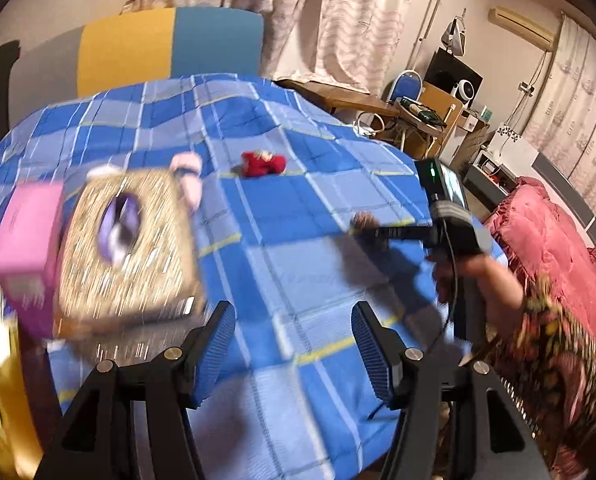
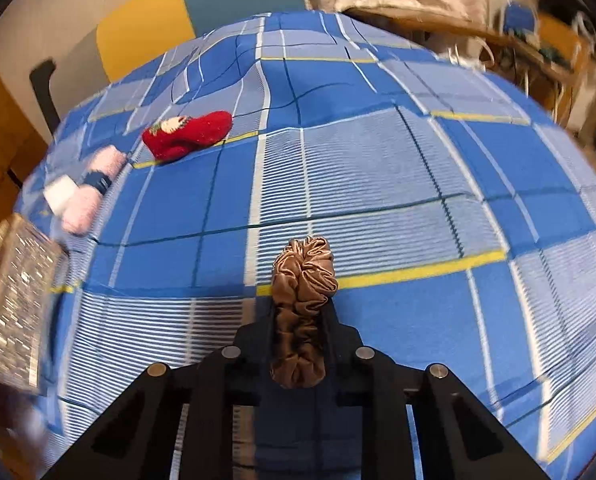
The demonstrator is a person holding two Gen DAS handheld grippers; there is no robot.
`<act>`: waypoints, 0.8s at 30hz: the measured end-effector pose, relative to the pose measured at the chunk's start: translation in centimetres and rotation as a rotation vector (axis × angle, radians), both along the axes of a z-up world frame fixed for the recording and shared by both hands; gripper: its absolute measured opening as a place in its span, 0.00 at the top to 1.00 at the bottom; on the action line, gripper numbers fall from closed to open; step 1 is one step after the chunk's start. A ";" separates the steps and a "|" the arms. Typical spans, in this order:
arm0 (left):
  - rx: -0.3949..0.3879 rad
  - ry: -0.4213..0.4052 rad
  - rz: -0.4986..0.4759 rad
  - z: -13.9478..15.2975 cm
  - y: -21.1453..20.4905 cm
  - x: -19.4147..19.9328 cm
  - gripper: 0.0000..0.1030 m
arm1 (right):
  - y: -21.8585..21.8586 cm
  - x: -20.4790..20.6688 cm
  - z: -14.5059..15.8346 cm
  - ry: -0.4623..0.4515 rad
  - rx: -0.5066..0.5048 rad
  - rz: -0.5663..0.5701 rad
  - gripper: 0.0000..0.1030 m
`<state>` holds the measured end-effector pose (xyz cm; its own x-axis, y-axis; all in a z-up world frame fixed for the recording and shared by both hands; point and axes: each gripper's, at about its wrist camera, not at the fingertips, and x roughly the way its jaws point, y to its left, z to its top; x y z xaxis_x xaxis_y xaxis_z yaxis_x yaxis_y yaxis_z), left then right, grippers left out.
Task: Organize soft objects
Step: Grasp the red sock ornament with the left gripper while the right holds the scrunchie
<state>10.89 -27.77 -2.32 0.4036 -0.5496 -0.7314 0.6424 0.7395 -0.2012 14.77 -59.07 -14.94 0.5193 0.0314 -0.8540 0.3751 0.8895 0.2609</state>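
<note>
Right gripper (image 2: 303, 320) is clamped on the brown satin scrunchie (image 2: 304, 272). Fabric is bunched between the fingers, with a puff sticking out past the tips and another bulging out behind them. It sits over the blue plaid bedcover (image 2: 378, 168).

Left gripper (image 1: 294, 344) is spread wide, nothing between the fingers, just bedcover ahead of them.

Risks, my read:
- Satin is slick and the bite is on loose folds only; a quick swing could let it slide out past the tips.
- Left wrist view is smeared, so aiming off it now is shaky.

Containers: glittery gold box (image 1: 130, 240) sits ahead-left of the left fingers, something purple and white showing at a dark oval on its top; can't tell whether that's contents or print. Pink box (image 1: 28, 236) just beside it, further left; contents not visible.

Still loose ahead of the right fingers, up-left: red knit bootie (image 2: 190, 132), and pink rolled fabric with a dark band (image 2: 94, 184) near the gold box.
</note>
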 end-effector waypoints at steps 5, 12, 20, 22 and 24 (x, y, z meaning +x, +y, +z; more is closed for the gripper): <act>0.013 0.023 0.006 1.6 -5.1 4.5 0.38 | -0.3 -0.5 0.2 0.005 0.069 -0.034 0.79; 0.099 0.042 0.049 0.7 -13.1 13.6 0.33 | 0.1 -0.7 1.7 -0.011 0.065 -0.023 0.79; 0.361 -0.039 0.022 -5.0 -20.5 21.7 0.33 | 0.0 -0.6 2.2 -0.025 0.102 -0.017 0.79; 0.385 -0.028 0.025 -6.1 -21.1 23.3 0.33 | -0.1 -0.5 2.2 -0.025 0.116 -0.019 0.79; 0.395 -0.003 0.001 -7.2 -21.7 24.5 0.33 | -0.1 -0.5 2.1 -0.023 0.125 -0.018 0.79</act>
<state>35.36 -49.44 -9.56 0.4067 -0.2255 -0.8853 0.6420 0.7600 0.1014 14.26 -59.15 -12.80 0.5405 0.1271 -0.8317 0.3833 0.8428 0.3779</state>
